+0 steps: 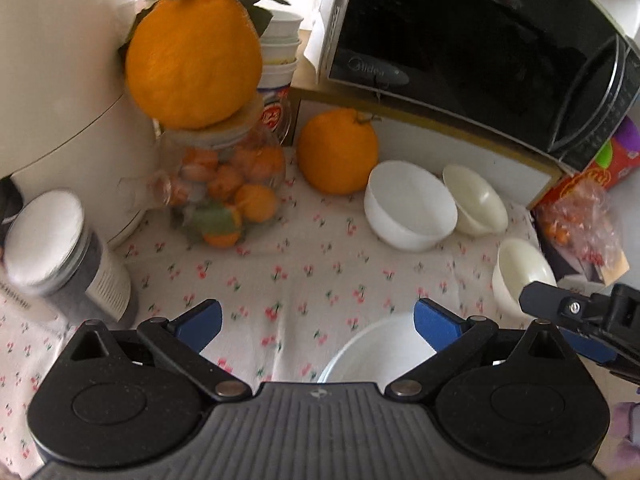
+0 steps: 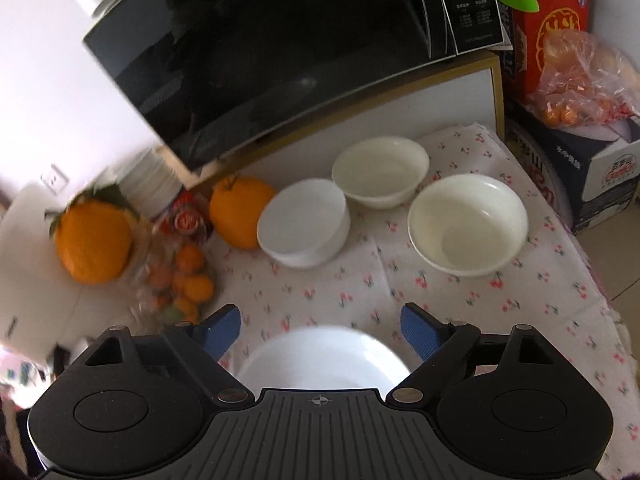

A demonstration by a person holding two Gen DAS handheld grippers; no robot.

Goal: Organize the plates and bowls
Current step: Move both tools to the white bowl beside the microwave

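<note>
While both claws stand wide open and hold nothing, the task's dishes lie spread on the table covered by a white cloth with small cherry print point(image 2: 320, 288). Directly below the right claw point(image 2: 321, 330), between its two blue pads but not pressed by them, sits a white round plate or shallow bowl point(image 2: 320, 360); which of the two I cannot tell. Ahead of this claw stands a white straight-walled bowl point(image 2: 304, 222), and behind it to the right a cream bowl with flared rim point(image 2: 380, 172), the two touching or nearly so. Ahead to the right, apart from these, rests a second cream bowl point(image 2: 468, 224). Left of the straight-walled bowl lies a large orange citrus fruit point(image 2: 240, 212), just beside it. Above the dishes hangs the black glass front of a microwave oven point(image 2: 260, 52). In the left wrist view, the left claw point(image 1: 318, 320) hangs over bare cloth, with the same white dish point(image 1: 372, 356) under its right pad. Far ahead to its left is a clear jar of small oranges point(image 1: 224, 184), with another big citrus fruit with leaves point(image 1: 192, 60) on its lid.
</note>
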